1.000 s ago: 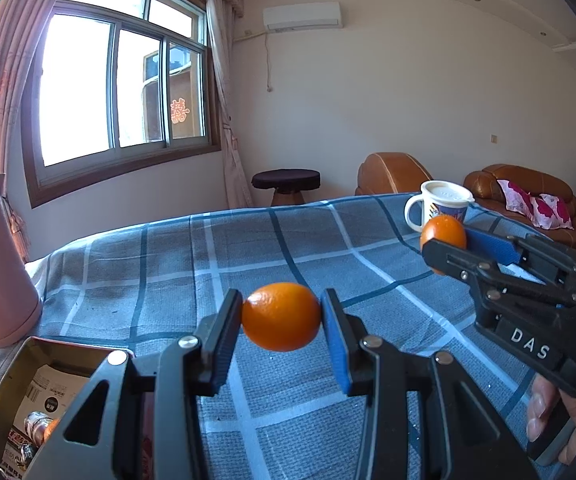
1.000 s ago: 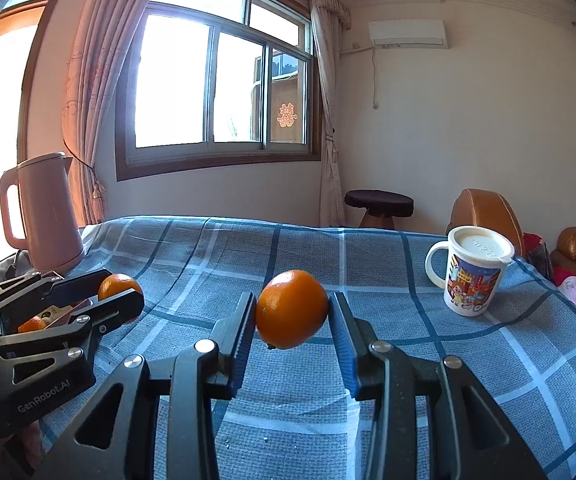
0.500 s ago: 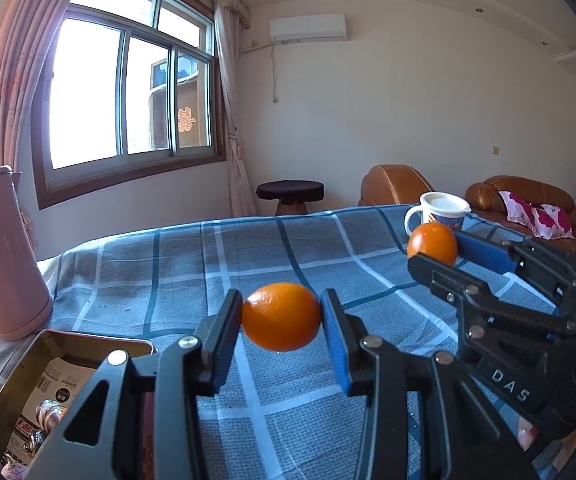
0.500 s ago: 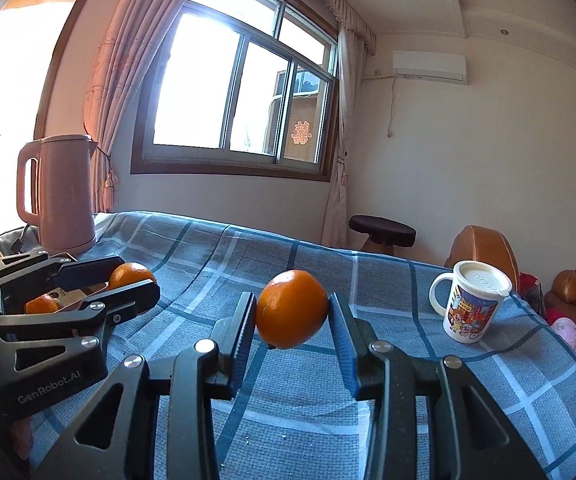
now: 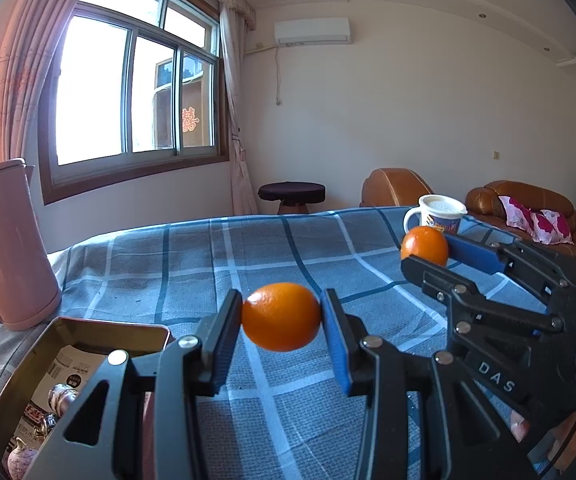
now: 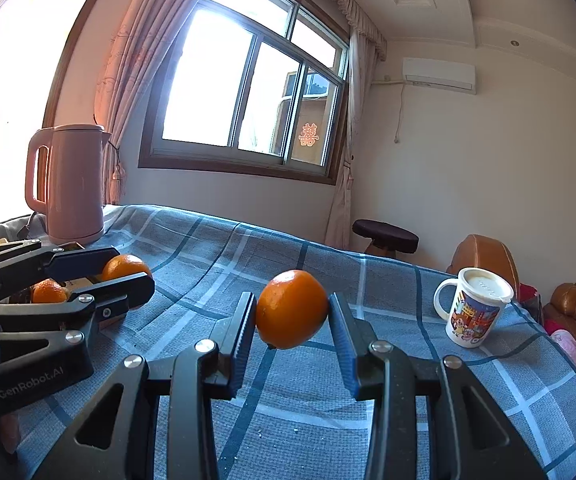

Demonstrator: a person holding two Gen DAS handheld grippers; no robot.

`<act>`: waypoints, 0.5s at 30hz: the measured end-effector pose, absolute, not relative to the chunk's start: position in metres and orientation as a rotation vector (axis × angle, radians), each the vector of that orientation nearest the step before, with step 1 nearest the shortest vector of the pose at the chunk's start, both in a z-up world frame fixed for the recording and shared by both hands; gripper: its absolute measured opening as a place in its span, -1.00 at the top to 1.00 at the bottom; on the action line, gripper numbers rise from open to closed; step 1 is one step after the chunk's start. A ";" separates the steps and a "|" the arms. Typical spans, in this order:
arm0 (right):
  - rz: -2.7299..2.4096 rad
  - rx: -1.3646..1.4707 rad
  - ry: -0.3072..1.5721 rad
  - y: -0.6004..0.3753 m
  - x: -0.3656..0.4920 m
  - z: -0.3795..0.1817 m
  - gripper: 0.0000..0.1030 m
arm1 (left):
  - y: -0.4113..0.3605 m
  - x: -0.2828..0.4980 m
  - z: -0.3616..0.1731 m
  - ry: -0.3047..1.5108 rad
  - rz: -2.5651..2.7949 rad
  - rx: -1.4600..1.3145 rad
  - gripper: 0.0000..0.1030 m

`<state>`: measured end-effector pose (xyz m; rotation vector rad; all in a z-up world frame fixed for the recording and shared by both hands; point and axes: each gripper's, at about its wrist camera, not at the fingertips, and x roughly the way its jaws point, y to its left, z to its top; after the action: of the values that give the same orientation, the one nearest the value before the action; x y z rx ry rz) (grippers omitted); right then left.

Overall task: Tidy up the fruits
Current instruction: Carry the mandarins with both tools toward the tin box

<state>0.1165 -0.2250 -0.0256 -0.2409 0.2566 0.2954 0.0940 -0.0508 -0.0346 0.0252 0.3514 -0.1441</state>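
The left gripper [image 5: 282, 316] pinches one orange [image 5: 281, 317] and the right gripper [image 6: 291, 309] pinches another orange [image 6: 291, 309], both above the table [image 6: 367, 360]. One small orange [image 6: 49, 292] sits in the tin [image 5: 100, 330]; these two probably go next.

right gripper [image 6: 291, 312] jaws clamp orange [image 6: 291, 309] | left gripper [image 6: 128, 276] clamps second orange [image 6: 124, 266] | mug [image 6: 473, 310] right

Orange fruits [image 5: 281, 317]; blue checked cloth on counter [image 5: 192, 256]; pink kettle [image 6: 72, 184]; white mug [image 6: 475, 307], colourful print; brown sofa [image 5: 527, 204].
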 end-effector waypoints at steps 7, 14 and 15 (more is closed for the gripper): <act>0.335 -0.231 0.274 -0.215 0.113 -0.026 0.23 | -0.041 0.084 -0.034 0.341 -0.130 0.025 0.19; 0.372 -0.224 0.285 -0.204 0.110 -0.022 0.23 | -0.032 0.077 -0.033 0.332 -0.110 0.018 0.19; 0.379 -0.218 0.287 -0.203 0.110 -0.022 0.23 | -0.029 0.075 -0.033 0.332 -0.107 0.016 0.19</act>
<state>0.1102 -0.2032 -0.0216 -0.2180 0.2874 0.3791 0.0748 -0.0292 -0.0331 0.0162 0.3320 -0.1067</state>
